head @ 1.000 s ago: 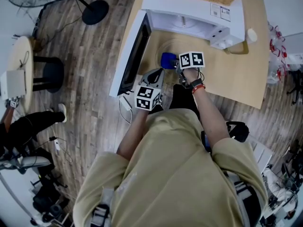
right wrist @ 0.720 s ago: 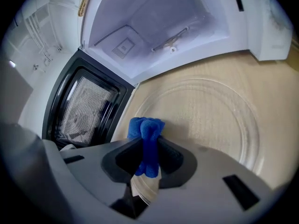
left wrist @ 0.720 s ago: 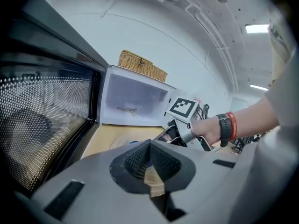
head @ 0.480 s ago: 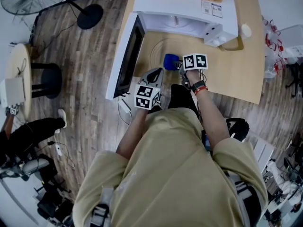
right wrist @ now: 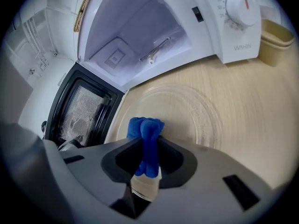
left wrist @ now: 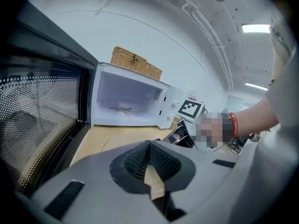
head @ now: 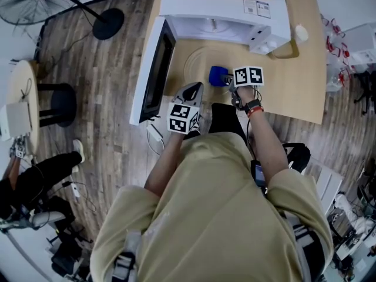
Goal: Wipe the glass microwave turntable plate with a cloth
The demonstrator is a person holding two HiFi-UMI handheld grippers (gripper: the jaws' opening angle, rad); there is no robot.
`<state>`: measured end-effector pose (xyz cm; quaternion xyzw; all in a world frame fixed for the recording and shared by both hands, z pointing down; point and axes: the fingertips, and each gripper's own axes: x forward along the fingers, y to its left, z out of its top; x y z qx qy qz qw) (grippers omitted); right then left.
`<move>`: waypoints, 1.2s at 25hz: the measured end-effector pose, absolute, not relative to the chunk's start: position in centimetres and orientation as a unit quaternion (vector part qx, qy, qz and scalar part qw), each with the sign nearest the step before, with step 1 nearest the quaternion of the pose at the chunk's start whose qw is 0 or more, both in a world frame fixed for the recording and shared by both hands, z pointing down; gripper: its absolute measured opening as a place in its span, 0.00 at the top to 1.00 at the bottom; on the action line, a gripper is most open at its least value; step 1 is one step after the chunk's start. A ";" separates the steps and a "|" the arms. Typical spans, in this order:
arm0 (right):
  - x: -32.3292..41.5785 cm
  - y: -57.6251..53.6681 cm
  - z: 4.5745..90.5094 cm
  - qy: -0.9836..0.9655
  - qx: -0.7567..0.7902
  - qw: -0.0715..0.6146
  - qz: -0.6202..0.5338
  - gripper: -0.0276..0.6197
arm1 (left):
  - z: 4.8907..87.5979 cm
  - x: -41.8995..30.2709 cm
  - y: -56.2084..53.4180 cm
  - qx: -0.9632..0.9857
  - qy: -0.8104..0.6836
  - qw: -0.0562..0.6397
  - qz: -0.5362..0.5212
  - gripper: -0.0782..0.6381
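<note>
The glass turntable plate [head: 198,62] is lying flat on the table [head: 294,93], toward its left edge, just in front of the open microwave [head: 223,10]. The right gripper [head: 227,80] is clenching a bunched blue cloth [head: 218,74] in its fingers over the plate's right part; whether the cloth is touching the glass is unclear. The left gripper [head: 192,93] is hovering by the table's near edge, fingers closed on nothing. Wiping well probably means pressing down in overlapping circles while the left gripper is steadying the rim.
</note>
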<state>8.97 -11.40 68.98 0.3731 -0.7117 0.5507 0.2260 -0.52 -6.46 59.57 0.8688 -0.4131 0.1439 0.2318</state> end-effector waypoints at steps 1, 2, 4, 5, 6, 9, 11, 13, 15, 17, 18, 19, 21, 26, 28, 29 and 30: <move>9.4 -11.3 69.0 -0.710 0.376 0.225 0.551 0.81 | 59.6 -0.4 -6.4 0.870 -0.411 0.232 0.144 0.86; 9.8 -11.3 68.9 -0.709 0.379 0.223 0.552 0.81 | 59.6 -0.3 -6.4 0.870 -0.410 0.232 0.144 0.86; 10.6 -11.2 68.8 -0.706 0.385 0.220 0.552 0.81 | 59.7 -0.1 -6.3 0.871 -0.408 0.232 0.145 0.86; 11.0 -11.1 68.8 -0.705 0.389 0.219 0.551 0.81 | 59.7 0.0 -6.3 0.872 -0.407 0.232 0.145 0.87; 11.4 -11.0 68.8 -0.703 0.393 0.219 0.551 0.81 | 59.7 0.1 -6.3 0.872 -0.406 0.232 0.145 0.87; 12.5 -10.7 68.8 -0.699 0.401 0.219 0.550 0.81 | 59.6 0.2 -6.2 0.873 -0.403 0.232 0.145 0.86; 13.3 -10.6 68.7 -0.695 0.408 0.219 0.549 0.81 | 59.6 0.3 -6.2 0.875 -0.401 0.232 0.145 0.86; 14.3 -10.3 68.7 -0.691 0.415 0.218 0.550 0.81 | 59.6 0.5 -6.1 0.876 -0.397 0.232 0.145 0.86; 15.2 -10.0 68.7 -0.686 0.422 0.219 0.551 0.81 | 59.7 0.6 -5.9 0.878 -0.393 0.233 0.147 0.86; 16.3 -9.8 68.6 -0.684 0.426 0.229 0.546 0.81 | 59.7 0.9 -5.9 0.879 -0.390 0.233 0.146 0.86; 16.7 -9.9 68.6 -0.685 0.427 0.235 0.542 0.81 | 59.7 1.0 -5.9 0.880 -0.389 0.232 0.145 0.86; 17.1 -9.9 68.5 -0.685 0.428 0.240 0.538 0.81 | 59.7 1.0 -5.9 0.880 -0.388 0.231 0.146 0.86; 17.6 -9.6 68.5 -0.685 0.431 0.245 0.534 0.81 | 59.8 1.0 -5.7 0.882 -0.384 0.230 0.149 0.86; 18.6 -9.5 68.6 -0.681 0.438 0.237 0.536 0.81 | 60.1 1.1 -6.0 0.885 -0.378 0.228 0.148 0.86; 18.8 -9.5 68.6 -0.678 0.444 0.230 0.538 0.81 | 60.0 1.2 -6.0 0.886 -0.378 0.227 0.146 0.86; 18.8 -9.3 68.7 -0.676 0.448 0.227 0.539 0.81 | 60.0 1.2 -5.9 0.886 -0.378 0.227 0.145 0.86; 18.9 -9.1 68.7 -0.674 0.451 0.224 0.540 0.81 | 59.9 1.2 -5.7 0.886 -0.378 0.228 0.144 0.86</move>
